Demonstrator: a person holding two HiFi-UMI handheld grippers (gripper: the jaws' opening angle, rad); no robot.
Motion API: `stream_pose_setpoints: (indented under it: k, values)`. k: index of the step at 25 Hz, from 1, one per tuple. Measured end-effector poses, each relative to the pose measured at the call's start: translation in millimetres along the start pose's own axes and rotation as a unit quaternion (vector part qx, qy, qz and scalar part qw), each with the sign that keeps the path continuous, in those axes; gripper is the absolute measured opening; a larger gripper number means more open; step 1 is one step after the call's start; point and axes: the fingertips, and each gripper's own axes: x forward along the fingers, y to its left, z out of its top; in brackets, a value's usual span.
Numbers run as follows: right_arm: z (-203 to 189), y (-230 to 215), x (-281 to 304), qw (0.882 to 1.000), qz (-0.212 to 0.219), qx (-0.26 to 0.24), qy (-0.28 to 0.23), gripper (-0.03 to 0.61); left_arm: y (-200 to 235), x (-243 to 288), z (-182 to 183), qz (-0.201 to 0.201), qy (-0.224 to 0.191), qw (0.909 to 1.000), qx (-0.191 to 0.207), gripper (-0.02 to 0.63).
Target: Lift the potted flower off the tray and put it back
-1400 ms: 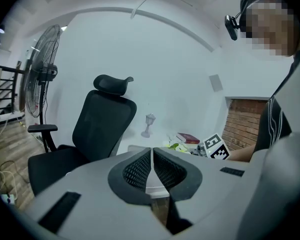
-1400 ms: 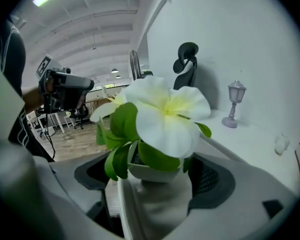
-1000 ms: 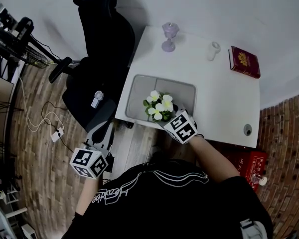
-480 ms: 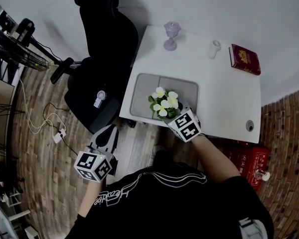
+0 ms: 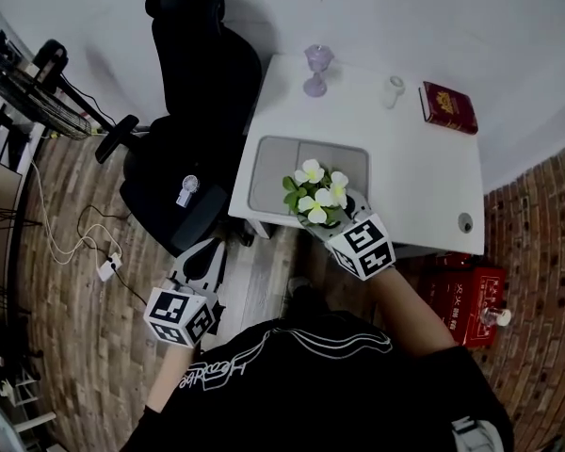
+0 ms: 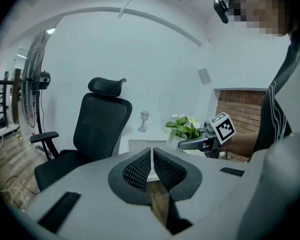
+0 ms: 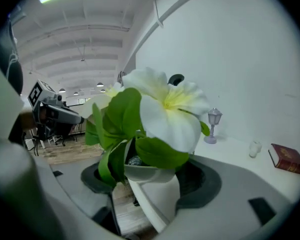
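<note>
head view: right gripper [image 5: 337, 217] sits near frame centre, at the front edge of the white table [image 5: 424, 186]. the bare forearm runs up to it from the black sleeve at bottom centre. its marker cube faces the camera and the jaws point up-frame.

right gripper view: we see the jaws clamped on the white pot of the potted flower [image 7: 155, 189], one pad on each side. they have just been closing a little with the pot between them. the pot leans slightly in frame, with the leaves and white blooms filling the middle.

we place the potted flower off the grey tray [image 5: 268, 172]. in head view it shows over the tray's lower right corner. in left gripper view it hangs above table level, to the right of the tray. under the pot, right gripper view shows wood floor [image 5: 85, 281].

left gripper [image 5: 201, 252] is at lower left of head view, held low over the floor and well apart from the table. it points up-frame toward the black chair [image 5: 202, 73]. left gripper view shows its jaws together, tips almost touching, aimed between chair and table.

a red book [image 5: 447, 106] and a purple goblet [image 5: 315, 69] sit along the table's far edge, top of frame.
</note>
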Motion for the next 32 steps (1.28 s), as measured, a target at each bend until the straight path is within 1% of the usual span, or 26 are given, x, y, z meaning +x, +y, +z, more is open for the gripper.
stream_pose_setpoints:
  k: [5, 10, 16, 20, 25, 32]
  values:
    - [16.4, 29.3, -38.8, 0.999, -0.004, 0.014, -0.029, 0.334, -17.5, -12.4, 1.2, -0.027, -0.002, 0.9996, 0.012, 0.042]
    - [20.8, 61.7, -72.1, 0.998, -0.001, 0.033, -0.049, 0.333, -32.3, -26.2, -0.9, -0.065, -0.009, 0.9979, -0.006, 0.043]
    - [13.8, 100.3, -104.0, 0.997, 0.004, 0.046, -0.058, 0.333, -49.2, -43.1, -4.4, -0.095, -0.012, 0.9954, -0.005, 0.041]
    - [2.5, 117.8, -116.1, 0.997, 0.002, 0.056, -0.058, 0.333, -55.7, -52.7, -11.4, -0.105, -0.011, 0.9944, -0.003, 0.043]
    - [-12.1, 127.3, -123.1, 0.996, -0.002, 0.066, -0.054, 0.333, -61.1, -57.5, -22.4, -0.110, -0.002, 0.9939, -0.002, 0.043]
    - [-12.3, 128.7, -123.9, 0.996, -0.002, 0.068, -0.053, 0.334, -65.7, -55.5, -23.1, -0.117, 0.006, 0.9931, 0.002, 0.043]
